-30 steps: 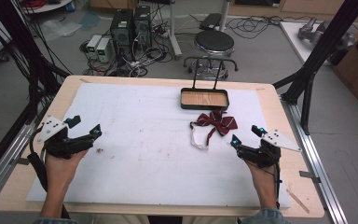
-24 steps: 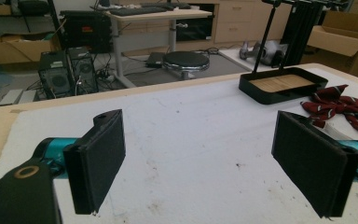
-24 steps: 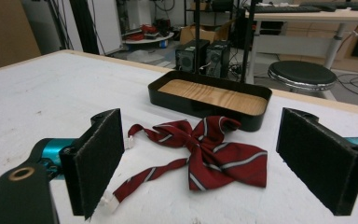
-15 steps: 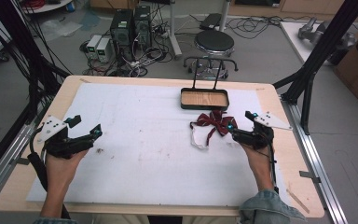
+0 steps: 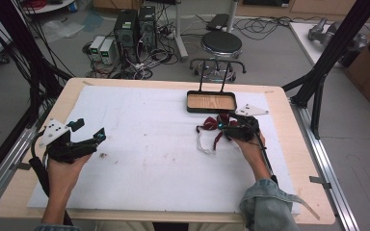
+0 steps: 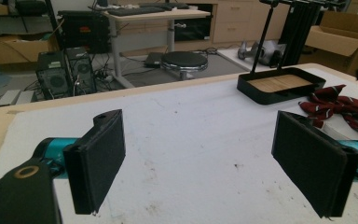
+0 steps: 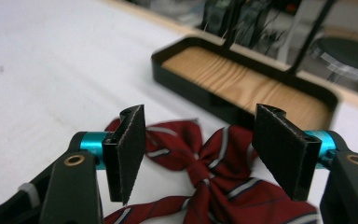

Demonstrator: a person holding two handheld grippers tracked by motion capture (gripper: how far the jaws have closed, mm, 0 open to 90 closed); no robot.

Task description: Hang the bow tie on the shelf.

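Note:
A dark red striped bow tie (image 5: 213, 123) with a white strap (image 5: 203, 144) lies on the white mat, just in front of a black tray (image 5: 211, 109) with a wooden bottom. My right gripper (image 5: 224, 126) is open and hovers right over the bow tie. In the right gripper view its jaws stand either side of the bow tie's knot (image 7: 200, 170), with the tray (image 7: 186, 100) behind. My left gripper (image 5: 90, 130) is open at the table's left with nothing between its jaws. The left gripper view (image 6: 200, 163) has the bow tie (image 6: 340, 100) and tray (image 6: 261, 95) far off.
A white mat (image 5: 149, 144) covers most of the wooden table (image 5: 19, 192). A tall black wire handle (image 5: 217, 72) rises from the tray's far side. A stool (image 5: 220, 45) and computer boxes (image 5: 135, 26) stand on the floor beyond the far edge.
My right gripper has moved forward and left from near the table's right edge to over the bow tie. The left gripper has stayed in place.

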